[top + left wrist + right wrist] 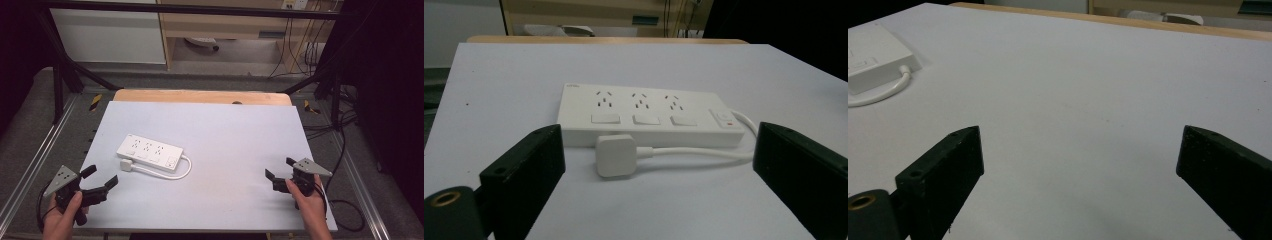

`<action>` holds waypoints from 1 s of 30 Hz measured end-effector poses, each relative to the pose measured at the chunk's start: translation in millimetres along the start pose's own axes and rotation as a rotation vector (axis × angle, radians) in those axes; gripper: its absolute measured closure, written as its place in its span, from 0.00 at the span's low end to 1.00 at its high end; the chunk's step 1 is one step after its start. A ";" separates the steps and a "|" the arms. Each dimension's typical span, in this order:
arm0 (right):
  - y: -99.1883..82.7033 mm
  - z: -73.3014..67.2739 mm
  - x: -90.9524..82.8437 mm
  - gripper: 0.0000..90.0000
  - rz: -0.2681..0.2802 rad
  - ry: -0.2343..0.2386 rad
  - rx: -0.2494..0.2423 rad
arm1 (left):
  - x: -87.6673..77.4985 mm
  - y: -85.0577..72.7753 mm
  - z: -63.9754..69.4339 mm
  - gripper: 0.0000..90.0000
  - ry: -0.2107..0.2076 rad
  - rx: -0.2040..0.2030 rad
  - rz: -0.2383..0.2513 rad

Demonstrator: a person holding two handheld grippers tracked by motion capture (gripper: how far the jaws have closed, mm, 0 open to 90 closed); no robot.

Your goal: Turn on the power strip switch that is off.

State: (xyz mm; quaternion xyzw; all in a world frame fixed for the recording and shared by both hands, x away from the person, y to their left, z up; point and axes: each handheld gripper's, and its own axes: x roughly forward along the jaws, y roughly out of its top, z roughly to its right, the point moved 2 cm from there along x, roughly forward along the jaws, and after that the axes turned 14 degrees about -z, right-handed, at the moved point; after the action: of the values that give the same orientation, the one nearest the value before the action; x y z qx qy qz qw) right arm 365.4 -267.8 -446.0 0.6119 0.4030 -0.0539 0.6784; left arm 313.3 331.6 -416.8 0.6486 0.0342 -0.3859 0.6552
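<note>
A white plastic three-socket power strip (pixel 150 150) is lying left of centre on the pale worktop (pixel 235 130), its square plug (pixel 126 164) beside it. The left gripper (pixel 102 177) and right gripper (pixel 279 170) are hovering released near the front corners, bare surface between them.

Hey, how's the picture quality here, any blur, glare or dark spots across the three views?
High view: even light on the table, dark edges, power strip soft but readable. Left gripper view: power strip sharp, plug clear, near jaws blurred. Right gripper view: matte tabletop, no glare, jaws soft and dark.
</note>
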 end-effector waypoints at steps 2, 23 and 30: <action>0.2 -1.2 -0.1 0.06 0.001 0.002 -0.003 | -0.5 0.1 -0.6 0.07 -0.001 -0.002 0.002; 1.7 -10.0 -1.6 0.03 0.017 0.011 -0.023 | -4.0 7.7 8.1 0.07 -0.006 0.030 0.065; 2.2 -10.6 -0.8 0.03 0.016 0.014 -0.024 | -5.6 14.0 12.0 0.07 -0.007 0.029 0.086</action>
State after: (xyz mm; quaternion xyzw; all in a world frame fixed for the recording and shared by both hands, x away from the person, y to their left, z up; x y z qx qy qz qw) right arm 361.0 -258.3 -443.1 0.6075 0.4033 -0.0394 0.6832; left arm 311.7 321.7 -400.3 0.6575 -0.0013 -0.3601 0.6618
